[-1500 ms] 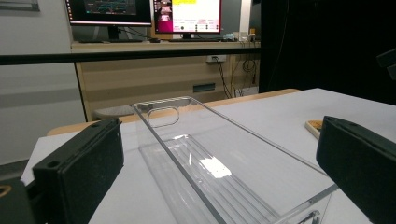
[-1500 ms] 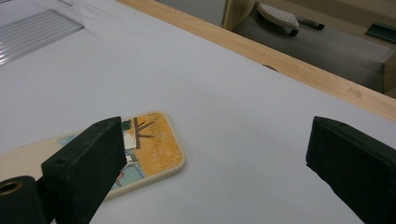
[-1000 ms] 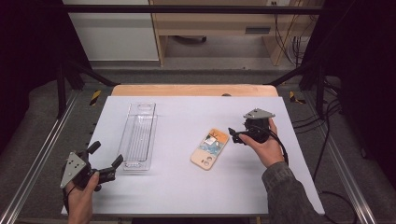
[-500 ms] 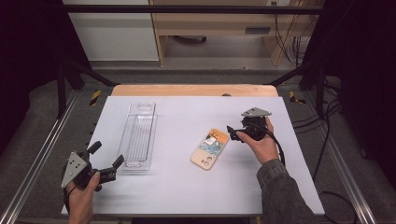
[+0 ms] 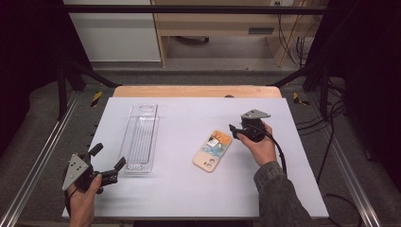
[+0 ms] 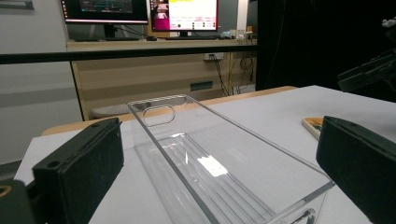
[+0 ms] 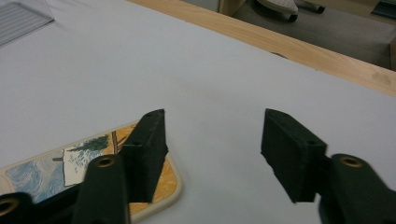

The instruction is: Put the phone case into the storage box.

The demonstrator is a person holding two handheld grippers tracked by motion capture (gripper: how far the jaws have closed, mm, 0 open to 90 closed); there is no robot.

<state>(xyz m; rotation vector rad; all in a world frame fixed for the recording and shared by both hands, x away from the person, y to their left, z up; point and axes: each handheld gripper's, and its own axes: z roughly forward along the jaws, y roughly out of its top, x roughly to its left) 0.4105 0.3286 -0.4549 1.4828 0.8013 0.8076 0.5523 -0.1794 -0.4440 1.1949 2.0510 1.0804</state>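
- The white table [image 5: 189,189] carries our two things: a clear plastic tray [image 5: 141,137] on the left half and a painted phone case [image 5: 213,150] near the middle, well apart from each other.
- The tray lies empty, and our left gripper [image 5: 108,162] waits just before its near end, jaws spread wide and holding nothing.
- The phone case lies flat, not yet lifted.
- Our right gripper [image 5: 233,131] sits at the case's far corner; its jaws have just been closing to about half, one jaw over the corner, nothing yet pinched between them. We judge a grasp is starting.
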